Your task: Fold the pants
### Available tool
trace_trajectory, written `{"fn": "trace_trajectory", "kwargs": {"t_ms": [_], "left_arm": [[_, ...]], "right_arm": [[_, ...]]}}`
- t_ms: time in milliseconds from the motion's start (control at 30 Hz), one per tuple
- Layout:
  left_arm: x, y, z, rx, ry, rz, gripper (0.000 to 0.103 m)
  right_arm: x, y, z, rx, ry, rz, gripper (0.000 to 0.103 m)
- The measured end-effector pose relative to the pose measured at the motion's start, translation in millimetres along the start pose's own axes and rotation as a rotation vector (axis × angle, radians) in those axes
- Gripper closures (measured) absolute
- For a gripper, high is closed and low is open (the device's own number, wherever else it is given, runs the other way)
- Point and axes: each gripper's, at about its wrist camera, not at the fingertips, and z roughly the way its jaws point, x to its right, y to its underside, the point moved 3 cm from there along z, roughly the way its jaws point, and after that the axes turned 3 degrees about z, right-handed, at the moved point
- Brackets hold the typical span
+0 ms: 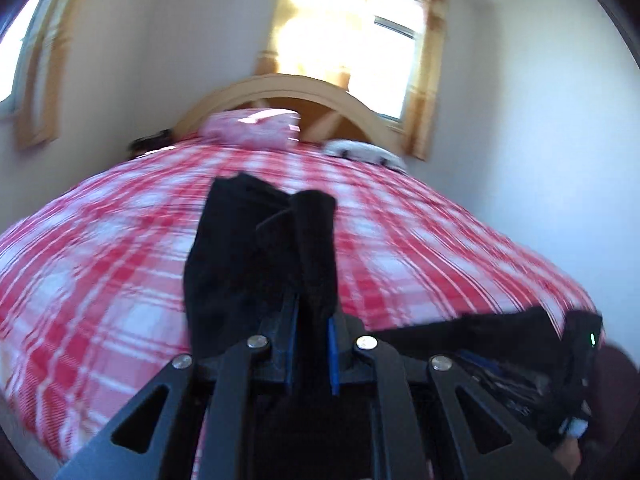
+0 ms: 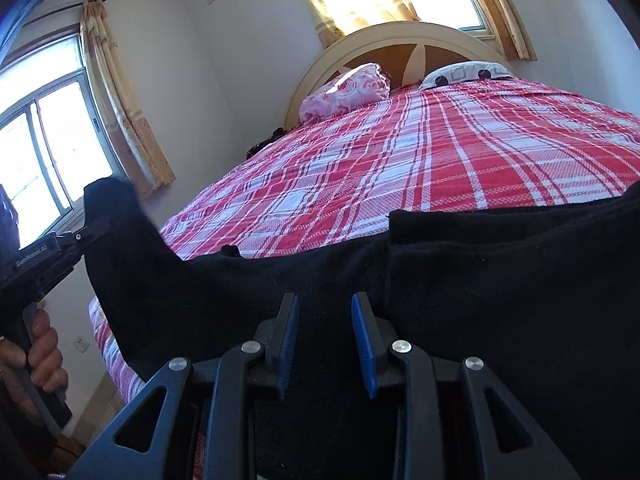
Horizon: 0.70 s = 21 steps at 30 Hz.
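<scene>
Across the foot of the bed, with its red-and-white checked cover, lie the black pants, spread along the near edge in the right wrist view. At the left of that view one end of the pants is lifted off the bed and rises to the left tool, which a hand holds by its handle. From the left wrist view, the left tool has its blue-padded fingers drawn close together with a fold of black cloth pinched between them; the pants hang up and ahead of it, and the picture is blurred. The right tool stands with its fingers parted, a clear gap between the blue pads, resting over the dark cloth and gripping nothing. At the head of the bed sit a pink bundle and a white patterned pillow against the curved headboard.
</scene>
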Motion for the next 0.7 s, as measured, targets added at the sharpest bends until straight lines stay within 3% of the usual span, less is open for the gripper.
{"fn": "trace_trajectory", "kwargs": {"t_ms": [100, 200, 300, 467, 533, 600, 700], "left_arm": [[42.2, 21.6, 20.1, -0.077, 0.095, 0.110, 0.090], [64.3, 47.8, 34.5, -0.170, 0.121, 0.186, 0.090], [73.3, 68.1, 39.4, -0.210, 0.072, 0.285, 0.090], [80.4, 73.2, 37.7, -0.197, 0.030, 0.380, 0.090], [79.9, 73.2, 38.5, -0.195, 0.037, 0.373, 0.090], [76.1, 73.4, 36.2, -0.192, 0.051, 0.348, 0.090], [72.7, 73.3, 35.0, -0.184, 0.070, 0.306, 0.090]], "right_arm": [[1.6, -1.0, -0.7, -0.003, -0.018, 0.029, 0.073], [8.8, -2.3, -3.0, 0.002, -0.056, 0.085, 0.073], [7.5, -1.8, -2.2, -0.003, -0.056, 0.080, 0.073], [5.0, -1.6, -1.0, -0.008, -0.050, 0.062, 0.073], [9.3, -7.4, -3.2, -0.032, -0.095, 0.124, 0.069], [15.8, -17.2, -5.1, -0.081, -0.200, 0.240, 0.055], [17.9, -37.0, -1.7, -0.087, -0.342, 0.363, 0.040]]}}
